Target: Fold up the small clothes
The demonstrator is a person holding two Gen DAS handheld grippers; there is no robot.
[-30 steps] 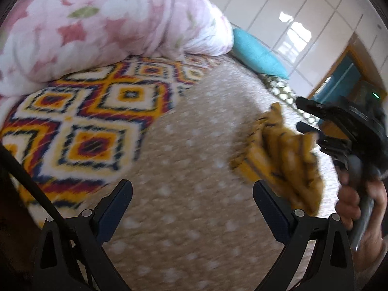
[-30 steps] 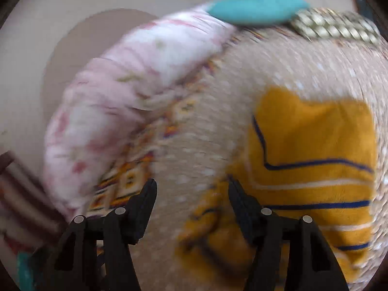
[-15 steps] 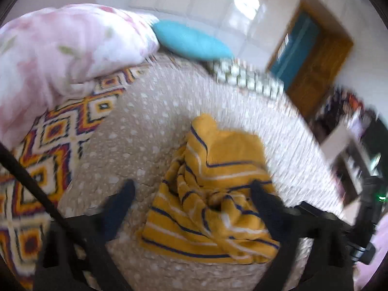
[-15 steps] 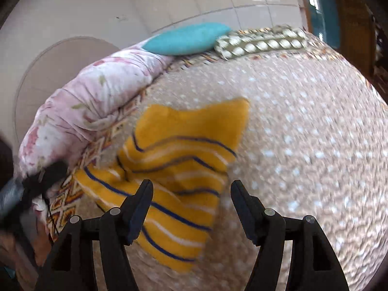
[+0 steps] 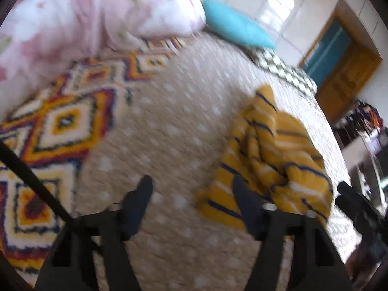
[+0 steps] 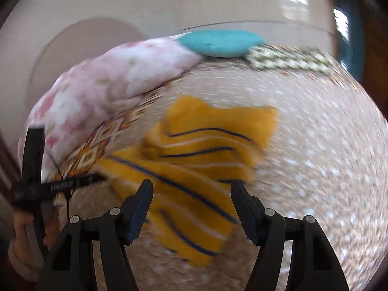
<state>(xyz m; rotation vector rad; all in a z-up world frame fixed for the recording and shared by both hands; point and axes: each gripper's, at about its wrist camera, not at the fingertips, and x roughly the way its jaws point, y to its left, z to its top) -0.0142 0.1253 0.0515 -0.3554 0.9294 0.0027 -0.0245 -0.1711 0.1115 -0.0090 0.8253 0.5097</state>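
Note:
A small yellow garment with navy and white stripes lies crumpled on the beige dotted bedspread. My left gripper hovers at its left edge with the jaws opening. Only the garment's near corner shows just inside the right finger, and the pads do not press on it. In the right wrist view the garment spreads out beyond my right gripper, which stands open above its near part. The left gripper and the hand holding it show at the left there. The right gripper's black body shows at the right edge.
A pink floral duvet is heaped at the back left. A colourful diamond-pattern blanket lies beside it. A teal pillow and a patterned pillow sit at the far end. A wooden door and furniture stand beyond the bed.
One second ago the garment hung bunched by the right gripper; now it lies on the bed. The left gripper's jaws are narrower than then. Both views have swung across the bed.

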